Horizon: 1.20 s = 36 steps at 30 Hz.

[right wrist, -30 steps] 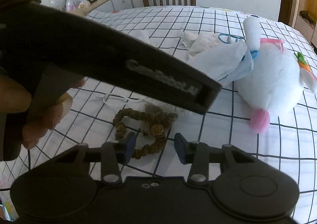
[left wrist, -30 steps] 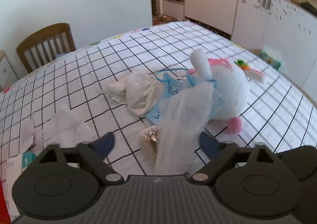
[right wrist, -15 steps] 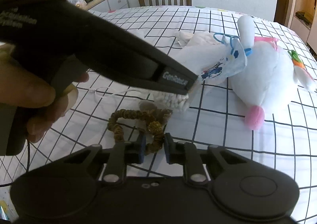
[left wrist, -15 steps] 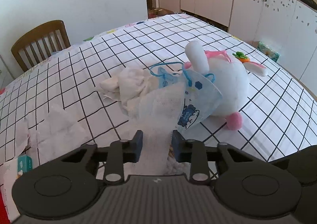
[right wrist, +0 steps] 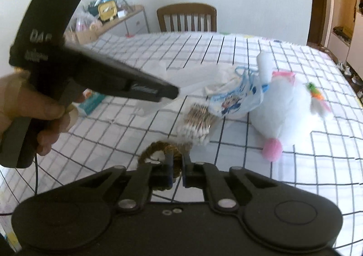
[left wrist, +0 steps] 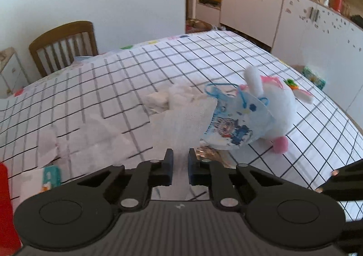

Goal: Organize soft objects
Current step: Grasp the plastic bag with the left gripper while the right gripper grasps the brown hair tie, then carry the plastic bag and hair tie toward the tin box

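**Both grippers pinch soft things**

My left gripper [left wrist: 180, 166] is closing on a white cloth [left wrist: 181, 124] at the bottom middle. My right gripper [right wrist: 177, 171] pinches a brown scrunchie [right wrist: 158, 150], low in its view. The bunny [left wrist: 276, 108] lies at the right on the table [left wrist: 113, 79].

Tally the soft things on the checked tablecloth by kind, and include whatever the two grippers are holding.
Plush toy: 1
Printed face mask: 1
White gauzy cloth, pinched in the left gripper, whose jaws are closing: 1
Brown scrunchie, in the shut right gripper: 1
Crumpled white cloth: 1
Cotton swab bundle: 1
Flat tissue sheets: count unclear
Total: 6, tissues aside
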Each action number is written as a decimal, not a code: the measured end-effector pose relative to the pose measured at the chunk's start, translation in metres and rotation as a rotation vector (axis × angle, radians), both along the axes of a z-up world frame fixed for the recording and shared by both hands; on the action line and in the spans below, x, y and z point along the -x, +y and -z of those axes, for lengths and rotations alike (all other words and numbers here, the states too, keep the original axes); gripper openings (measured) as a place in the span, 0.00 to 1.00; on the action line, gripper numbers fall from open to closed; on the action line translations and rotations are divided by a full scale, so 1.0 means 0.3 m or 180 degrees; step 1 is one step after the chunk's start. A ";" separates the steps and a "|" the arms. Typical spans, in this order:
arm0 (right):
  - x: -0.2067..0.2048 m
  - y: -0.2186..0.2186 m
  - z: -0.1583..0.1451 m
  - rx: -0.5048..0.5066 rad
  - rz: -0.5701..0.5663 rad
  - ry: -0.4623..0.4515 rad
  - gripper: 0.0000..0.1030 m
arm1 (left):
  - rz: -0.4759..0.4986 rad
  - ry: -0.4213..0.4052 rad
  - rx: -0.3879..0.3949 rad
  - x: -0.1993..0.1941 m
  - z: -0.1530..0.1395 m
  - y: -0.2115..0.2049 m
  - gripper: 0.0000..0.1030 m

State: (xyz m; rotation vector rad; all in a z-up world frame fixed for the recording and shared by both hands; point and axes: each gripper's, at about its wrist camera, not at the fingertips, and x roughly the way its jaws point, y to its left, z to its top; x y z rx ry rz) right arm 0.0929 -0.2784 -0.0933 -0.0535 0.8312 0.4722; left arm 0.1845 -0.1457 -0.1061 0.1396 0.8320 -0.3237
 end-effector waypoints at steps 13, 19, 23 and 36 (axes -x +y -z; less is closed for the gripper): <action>-0.010 0.012 -0.180 -0.0294 -0.0131 -0.0236 0.05 | -0.0453 -0.0098 0.0136 0.082 -0.131 0.215 0.12; -0.035 0.084 -0.258 -0.0361 -0.0321 -0.0398 0.05 | -0.0666 -0.0144 0.0187 0.133 -0.175 0.318 0.12; -0.072 0.153 -0.306 -0.0430 -0.0428 -0.0427 0.05 | -0.0835 -0.0159 0.0184 0.163 -0.203 0.400 0.12; -0.163 0.455 -0.397 -0.0523 -0.0822 -0.0618 0.05 | -0.1297 -0.0269 0.0183 0.243 -0.284 0.700 0.12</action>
